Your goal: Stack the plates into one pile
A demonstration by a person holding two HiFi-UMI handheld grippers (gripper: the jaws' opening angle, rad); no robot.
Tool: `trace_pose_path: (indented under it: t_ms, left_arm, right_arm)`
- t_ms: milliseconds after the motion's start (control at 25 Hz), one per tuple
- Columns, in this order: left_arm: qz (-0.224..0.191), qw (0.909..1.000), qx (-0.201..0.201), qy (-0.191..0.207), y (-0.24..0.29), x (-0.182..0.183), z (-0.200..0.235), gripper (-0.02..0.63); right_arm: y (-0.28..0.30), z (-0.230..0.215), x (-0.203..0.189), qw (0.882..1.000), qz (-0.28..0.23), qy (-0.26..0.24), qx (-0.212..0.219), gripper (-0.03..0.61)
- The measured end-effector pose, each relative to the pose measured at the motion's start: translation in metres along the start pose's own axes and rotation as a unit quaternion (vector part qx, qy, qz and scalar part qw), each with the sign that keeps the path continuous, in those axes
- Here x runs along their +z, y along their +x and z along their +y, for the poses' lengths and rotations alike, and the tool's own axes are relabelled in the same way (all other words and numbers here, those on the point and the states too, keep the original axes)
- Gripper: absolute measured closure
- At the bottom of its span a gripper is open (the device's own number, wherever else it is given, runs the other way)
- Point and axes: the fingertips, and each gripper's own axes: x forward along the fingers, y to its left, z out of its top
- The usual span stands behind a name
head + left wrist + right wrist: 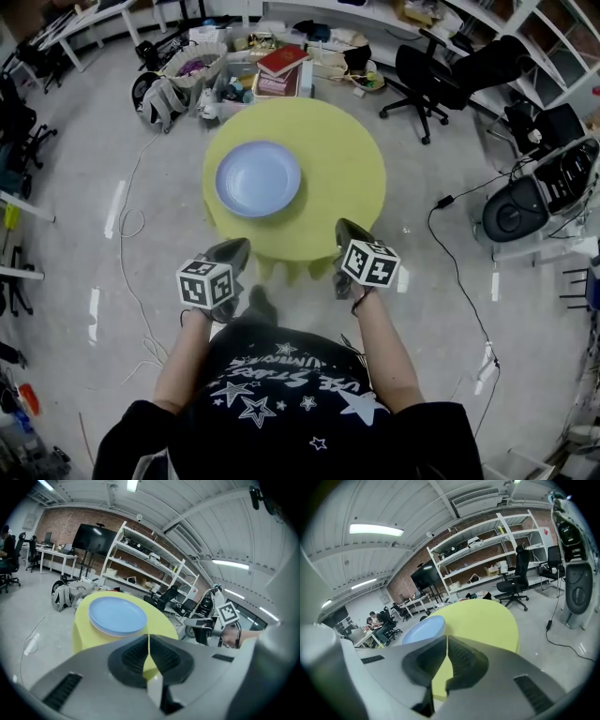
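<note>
A grey floor (pixel 84 187) surrounds the round yellow-green surface (pixel 337 159), lying open on the left and near sides; white shelving (pixel 487 550) lines the brick wall beyond; a dark machine (pixel 525 206) on a stand crowds the right side, and a black office chair (pixel 436 75) sits off the far right edge; boxes, a basket (pixel 199 64) and red books (pixel 281 64) are heaped against the far edge, with a grey backpack (pixel 159 101) beside them; the pale blue plates (pixel 258 178) lie in one pile on the left half of the surface, near its left rim, the right half bare; the left tool (pixel 234 253) and right tool (pixel 349 234) hang at the near edge, one at each side of the person, both clenched with pads together on nothing, neither touching the pile; a white cable (pixel 127 225) loops over the floor at left, a black cable (pixel 459 272) trails at right.
</note>
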Motion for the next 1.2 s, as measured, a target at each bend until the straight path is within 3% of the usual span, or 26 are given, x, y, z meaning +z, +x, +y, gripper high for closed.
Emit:
trace_pose_path:
  t_ms: [760,1200]
  left_arm:
    - [-0.01,0.9999,0.004,-0.008,-0.045,-0.076,-0.087,0.591]
    - [-0.029,0.9995,0.007,-0.008,-0.063,-0.093,-0.117,0.591]
  right_arm:
    - [-0.103,-0.016,-0.058,1.0,0.003,-0.016,0.02,0.557]
    - [-0.139,-0.017,-0.07,0.999,0.003,-0.035,0.031,0.558]
